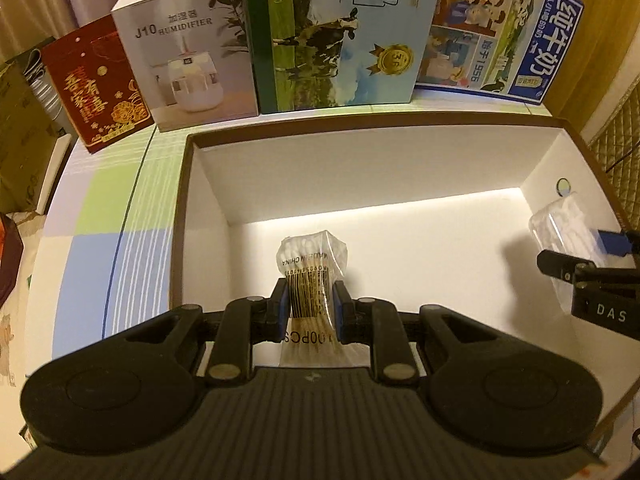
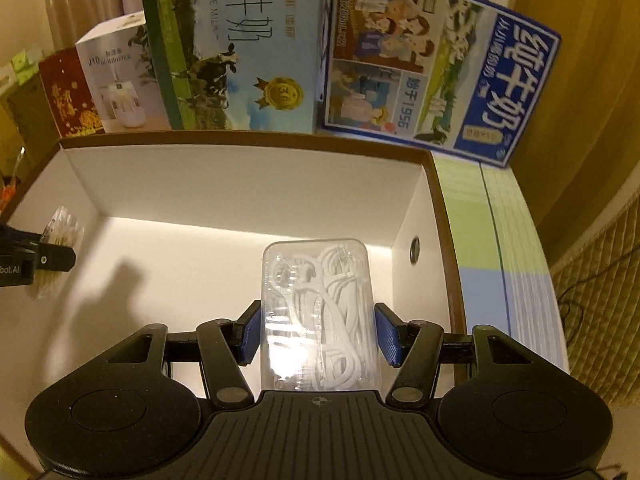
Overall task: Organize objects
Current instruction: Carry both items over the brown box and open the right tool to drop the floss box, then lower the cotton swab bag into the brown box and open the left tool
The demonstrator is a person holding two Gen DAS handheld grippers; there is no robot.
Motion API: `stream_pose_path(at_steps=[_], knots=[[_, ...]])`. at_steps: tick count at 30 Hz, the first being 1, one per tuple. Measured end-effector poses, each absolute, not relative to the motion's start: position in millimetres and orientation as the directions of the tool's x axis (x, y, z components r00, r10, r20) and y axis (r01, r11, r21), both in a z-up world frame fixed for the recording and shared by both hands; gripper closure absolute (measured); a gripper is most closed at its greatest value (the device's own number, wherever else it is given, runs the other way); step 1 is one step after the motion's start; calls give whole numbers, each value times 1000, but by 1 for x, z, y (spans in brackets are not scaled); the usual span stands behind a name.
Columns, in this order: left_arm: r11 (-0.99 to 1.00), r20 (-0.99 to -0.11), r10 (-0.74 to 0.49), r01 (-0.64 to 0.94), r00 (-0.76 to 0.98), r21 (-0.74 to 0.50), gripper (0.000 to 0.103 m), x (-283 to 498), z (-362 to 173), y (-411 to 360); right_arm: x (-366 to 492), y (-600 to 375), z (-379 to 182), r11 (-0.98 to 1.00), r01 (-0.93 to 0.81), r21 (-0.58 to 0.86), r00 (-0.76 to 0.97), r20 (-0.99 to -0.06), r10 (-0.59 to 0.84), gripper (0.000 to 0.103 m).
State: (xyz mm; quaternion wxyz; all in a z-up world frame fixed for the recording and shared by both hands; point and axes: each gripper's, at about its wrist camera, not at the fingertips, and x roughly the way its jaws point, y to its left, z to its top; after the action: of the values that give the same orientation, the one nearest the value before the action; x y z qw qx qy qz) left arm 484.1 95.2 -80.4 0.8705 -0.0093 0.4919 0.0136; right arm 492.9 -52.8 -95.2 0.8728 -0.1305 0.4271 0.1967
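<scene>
Both tools are over the open white box (image 1: 208,184) on the desk (image 1: 100,216). Left tool (image 1: 310,306) is clamped on a swab bag (image 1: 312,264): blue pads press both sides at the barcode, and the bag's far end points into the box above its floor; cannot tell if it touches. Right tool (image 2: 318,334) has a clear floss case (image 2: 316,280) between its pads, and the pads sit at the case's sides with a thin gap showing on each side, so cannot tell if it is gripping. The case is full of white floss picks and sits over the right part of the box, near the side wall with the round hole (image 2: 415,249). In the left view the case (image 1: 560,236) shows at the far right, in the right tool (image 1: 592,256). In the right view the bag (image 2: 64,228) shows at the far left, in the left tool (image 2: 44,256). The box floor looks bare apart from shadows. Behind the box, upright in a row: red box (image 1: 96,88), humidifier box (image 1: 188,52), green milk carton (image 1: 336,36), blue milk carton (image 1: 496,32).
</scene>
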Motion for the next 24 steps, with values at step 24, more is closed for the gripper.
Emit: stream_pose_path(at_steps=[24], knots=[[998,-852,57,-23,520,53,65,510,-89,91,503,-49,-85,879,-473,-61,612,-740,278,28]])
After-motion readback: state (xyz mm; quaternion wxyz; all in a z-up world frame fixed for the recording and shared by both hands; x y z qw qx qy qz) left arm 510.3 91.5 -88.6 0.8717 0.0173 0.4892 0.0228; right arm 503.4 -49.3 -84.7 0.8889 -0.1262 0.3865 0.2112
